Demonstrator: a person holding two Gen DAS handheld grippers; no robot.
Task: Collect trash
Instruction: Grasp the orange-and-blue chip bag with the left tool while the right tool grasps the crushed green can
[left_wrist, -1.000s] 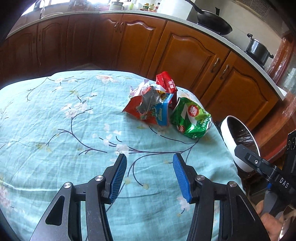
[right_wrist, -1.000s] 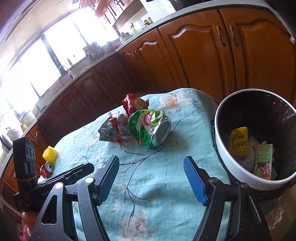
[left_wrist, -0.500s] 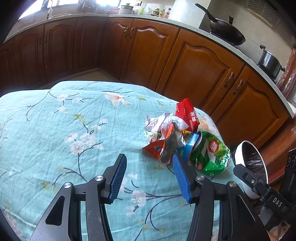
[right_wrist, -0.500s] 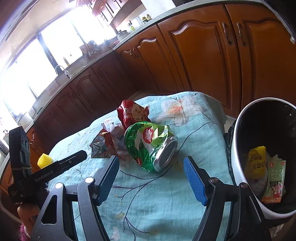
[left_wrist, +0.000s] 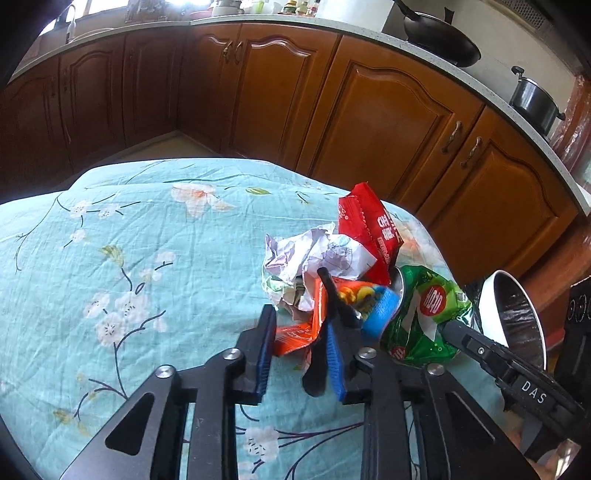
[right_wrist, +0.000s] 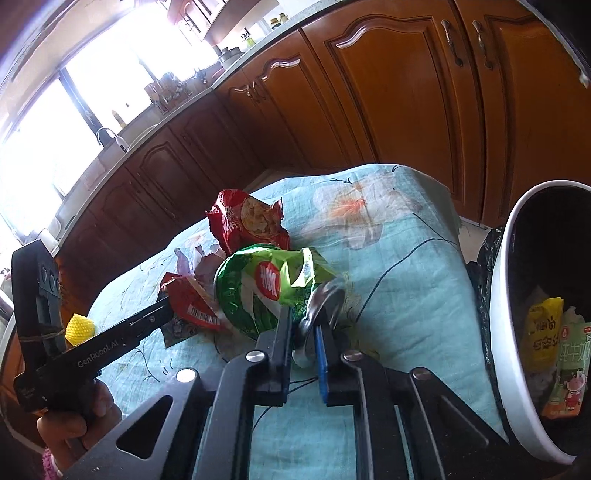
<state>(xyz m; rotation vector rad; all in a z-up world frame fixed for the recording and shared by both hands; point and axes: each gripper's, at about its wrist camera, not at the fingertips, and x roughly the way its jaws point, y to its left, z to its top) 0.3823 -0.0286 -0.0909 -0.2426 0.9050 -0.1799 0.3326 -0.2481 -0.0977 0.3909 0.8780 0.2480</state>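
Our jaws have just been closing: right gripper pinches the green bag, left gripper the orange wrapper, near the table's corner. Next, we lift toward the bin.

A home kitchen, seen from a cloth-covered table

Brown wooden cabinets with arched door panels and metal handles wrap around behind the table, and a pale countertop runs along the top of them. On that countertop, up to the right, sits a black wok, and further right a lidded steel pot. Over in the right wrist view, the same counter carries a sink with a curved tap under a bright window, with bottles and jars lined up beside it. The table wears a teal floral cloth, and a white-rimmed bin stands just off its right edge.
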